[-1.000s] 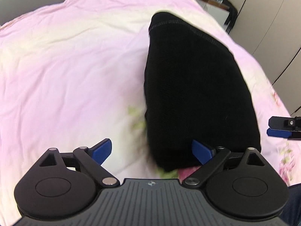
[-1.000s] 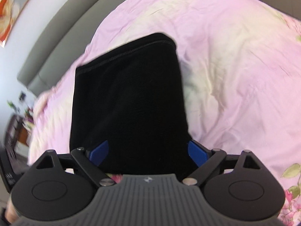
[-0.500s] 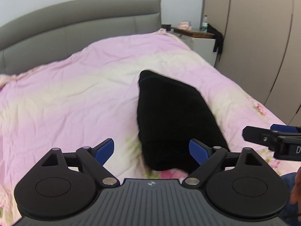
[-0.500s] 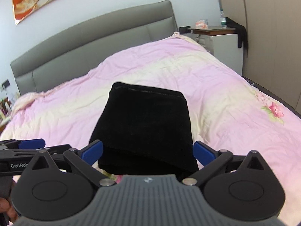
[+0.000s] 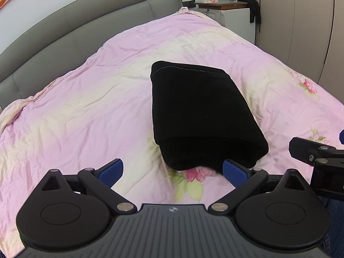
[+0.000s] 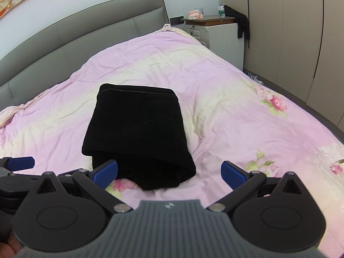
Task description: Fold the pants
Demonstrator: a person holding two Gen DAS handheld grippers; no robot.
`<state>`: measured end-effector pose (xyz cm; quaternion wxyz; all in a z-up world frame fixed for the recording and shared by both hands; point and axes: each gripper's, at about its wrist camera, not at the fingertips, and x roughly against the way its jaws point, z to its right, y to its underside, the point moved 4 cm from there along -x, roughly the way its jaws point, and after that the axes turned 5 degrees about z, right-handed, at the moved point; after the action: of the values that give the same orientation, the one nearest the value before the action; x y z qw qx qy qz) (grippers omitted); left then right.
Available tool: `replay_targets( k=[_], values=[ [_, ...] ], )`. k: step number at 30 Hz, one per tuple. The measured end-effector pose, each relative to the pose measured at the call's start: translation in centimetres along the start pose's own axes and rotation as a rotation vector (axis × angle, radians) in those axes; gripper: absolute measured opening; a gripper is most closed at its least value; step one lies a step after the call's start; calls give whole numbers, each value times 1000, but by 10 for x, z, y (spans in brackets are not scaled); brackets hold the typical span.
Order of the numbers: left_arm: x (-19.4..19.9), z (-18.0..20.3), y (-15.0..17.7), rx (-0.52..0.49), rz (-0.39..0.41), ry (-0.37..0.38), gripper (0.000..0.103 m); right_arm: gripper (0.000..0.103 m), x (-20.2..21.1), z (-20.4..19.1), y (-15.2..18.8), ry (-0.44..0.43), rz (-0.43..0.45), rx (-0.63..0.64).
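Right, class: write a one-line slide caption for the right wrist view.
Open right tongs above folded black fabric pants lying on a pink floral quilt.

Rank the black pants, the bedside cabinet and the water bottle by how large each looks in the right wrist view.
1. Pink duvet aside, the folded black pants look largest.
2. Bedside cabinet, smaller, though it stands far back, so its true size is unsure.
3. Water bottle on the cabinet, smallest.
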<state>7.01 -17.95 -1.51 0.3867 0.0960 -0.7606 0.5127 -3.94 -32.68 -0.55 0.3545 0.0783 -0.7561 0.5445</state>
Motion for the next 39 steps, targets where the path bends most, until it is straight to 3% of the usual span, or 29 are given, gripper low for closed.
replay_targets(
  k=[10,39],
  values=[
    [4,-4,-1,46,-6,22,103,98,6,1,1,0,-3,2],
    [7,-7,-3,57,0,19,103,98,6,-1,2,-4,-5,5]
  ],
)
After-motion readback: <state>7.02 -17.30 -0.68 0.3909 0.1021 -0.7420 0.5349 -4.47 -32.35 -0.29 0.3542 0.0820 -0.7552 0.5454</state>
